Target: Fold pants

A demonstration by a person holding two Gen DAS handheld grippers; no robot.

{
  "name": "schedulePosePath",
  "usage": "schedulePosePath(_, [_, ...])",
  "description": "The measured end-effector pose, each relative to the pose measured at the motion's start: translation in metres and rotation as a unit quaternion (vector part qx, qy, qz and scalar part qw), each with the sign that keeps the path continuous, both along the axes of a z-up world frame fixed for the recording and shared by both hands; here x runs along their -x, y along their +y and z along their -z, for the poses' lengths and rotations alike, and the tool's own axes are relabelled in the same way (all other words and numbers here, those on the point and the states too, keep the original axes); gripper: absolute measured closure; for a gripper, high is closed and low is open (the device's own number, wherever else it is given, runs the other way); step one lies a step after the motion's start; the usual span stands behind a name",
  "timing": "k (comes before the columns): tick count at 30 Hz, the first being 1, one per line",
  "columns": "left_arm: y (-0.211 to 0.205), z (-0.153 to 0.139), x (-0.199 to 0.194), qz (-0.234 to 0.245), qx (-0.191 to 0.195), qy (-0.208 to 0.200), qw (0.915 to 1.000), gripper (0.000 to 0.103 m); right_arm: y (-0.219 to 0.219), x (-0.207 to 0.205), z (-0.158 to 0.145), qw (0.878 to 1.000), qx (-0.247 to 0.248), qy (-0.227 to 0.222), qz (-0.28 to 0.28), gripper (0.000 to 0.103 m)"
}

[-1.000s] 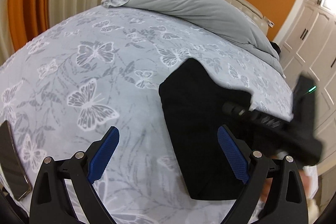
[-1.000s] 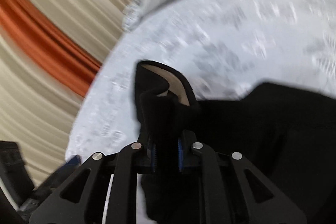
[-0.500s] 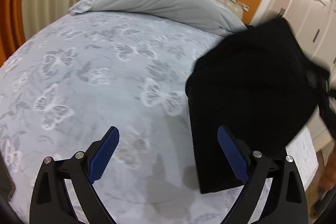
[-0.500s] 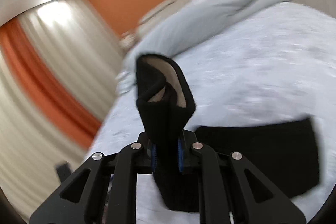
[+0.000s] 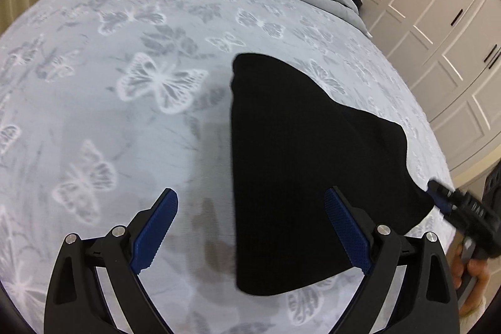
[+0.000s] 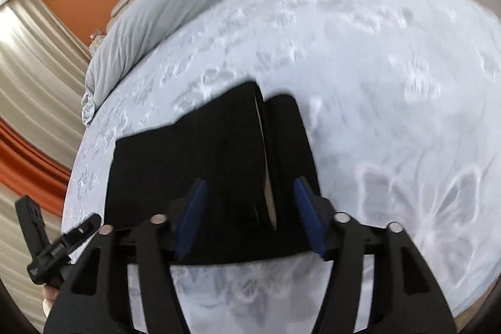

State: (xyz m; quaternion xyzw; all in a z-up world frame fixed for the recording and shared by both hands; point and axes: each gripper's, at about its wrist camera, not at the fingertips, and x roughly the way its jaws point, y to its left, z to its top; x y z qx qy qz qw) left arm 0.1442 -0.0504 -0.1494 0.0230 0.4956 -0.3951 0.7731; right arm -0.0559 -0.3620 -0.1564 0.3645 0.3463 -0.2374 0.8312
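I hold the left gripper [image 5: 250, 227] low over the bed [image 5: 125, 115], jaws wide. Right gripper [image 6: 250, 218]: jaws apart, straddling the one folded pants [image 6: 200, 158] lying on the bed near its edge.

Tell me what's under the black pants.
The black pants lie on the butterfly-print bedsheet, which shows all around them. Whatever sits directly beneath the fabric is covered.

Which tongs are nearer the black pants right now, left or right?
Right. The right tongs sit open directly over the black pants, fingers straddling the near edge. The left tongs hover open above the bedsheet, only one finger overlapping the pants' edge.
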Motion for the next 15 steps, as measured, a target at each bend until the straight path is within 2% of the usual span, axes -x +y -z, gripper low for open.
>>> schedulePosePath(2, [-0.004,0.006,-0.002,0.005,0.008,0.015,0.9998,0.010,-0.016,-0.014,0.000,1.000,0.010,0.011,-0.018,0.044])
schedulePosePath(5, [-0.013,0.017,-0.007,0.018,0.023,0.054,0.9981,0.010,-0.022,-0.029,0.014,0.998,0.009,0.023,-0.059,0.037])
schedulePosePath(6, [-0.017,0.022,-0.009,0.019,0.027,0.071,0.9970,0.010,-0.019,-0.031,0.020,0.997,0.008,0.026,-0.067,0.031])
schedulePosePath(9, [-0.026,0.046,-0.020,0.009,0.032,0.138,0.9899,0.010,-0.016,-0.052,0.043,0.995,0.019,0.061,-0.074,0.031])
schedulePosePath(10, [-0.027,0.051,-0.022,0.000,0.038,0.143,0.9890,0.011,-0.012,-0.055,0.043,0.994,0.036,0.070,-0.072,0.044])
schedulePosePath(11, [-0.028,0.049,-0.022,0.001,0.049,0.131,0.9902,0.013,-0.007,-0.060,0.038,0.992,0.058,0.074,-0.080,0.052])
schedulePosePath(12, [-0.030,0.046,-0.022,0.009,0.056,0.118,0.9914,0.046,-0.004,-0.060,0.028,0.993,0.059,0.057,-0.089,0.081])
schedulePosePath(14, [-0.032,0.038,-0.021,0.024,0.059,0.104,0.9926,0.065,0.002,-0.057,0.005,0.994,0.051,0.008,-0.096,0.080])
schedulePosePath(15, [-0.028,0.033,-0.023,0.025,0.070,0.108,0.9914,0.070,0.006,-0.056,-0.005,0.993,0.054,-0.010,-0.103,0.080])
